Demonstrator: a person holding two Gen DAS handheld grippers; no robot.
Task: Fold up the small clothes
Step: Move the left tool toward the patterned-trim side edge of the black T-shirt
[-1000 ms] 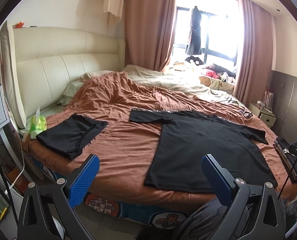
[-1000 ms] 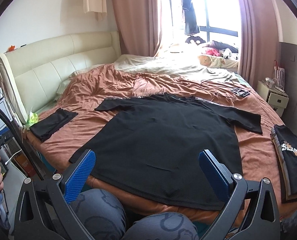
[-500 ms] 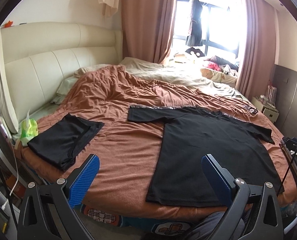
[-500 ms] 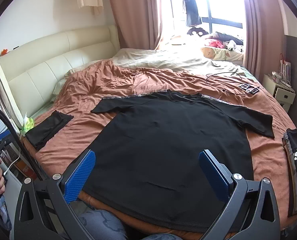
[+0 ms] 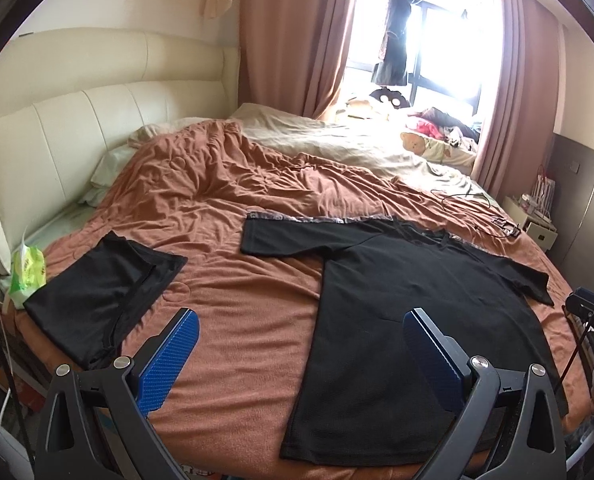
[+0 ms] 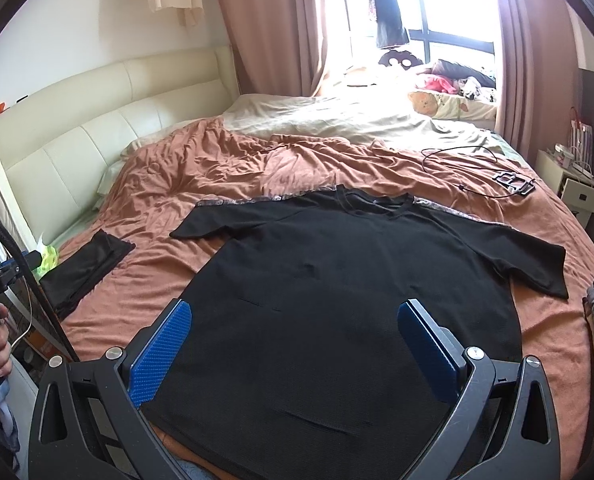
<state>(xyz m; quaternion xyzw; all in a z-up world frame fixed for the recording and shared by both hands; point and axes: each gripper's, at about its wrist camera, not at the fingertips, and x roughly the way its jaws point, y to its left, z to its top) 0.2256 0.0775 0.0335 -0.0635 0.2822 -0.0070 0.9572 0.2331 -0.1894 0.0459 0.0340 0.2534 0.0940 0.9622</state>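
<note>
Both my claws are spread wide with nothing between the pads. The black T-shirt [image 6: 349, 300] lies flat on the bed [image 6: 225, 184] straight ahead of my right claw [image 6: 293, 344], hem nearest me, sleeves out to either side. From my left claw [image 5: 301, 354] it sits ahead and to the right, and a folded black garment [image 5: 101, 292] lies ahead to the left.

My worry is the pinch: the brown blanket [image 5: 237, 312] under the shirt is soft and rumpled, so a deep bite could gather it along with the shirt and drag everything askew. Pinching only the top layer would leave the back behind, spoiling the fold. The hem also hangs near the bed's edge, so a careless tug toward me might slide the shirt off.
</note>
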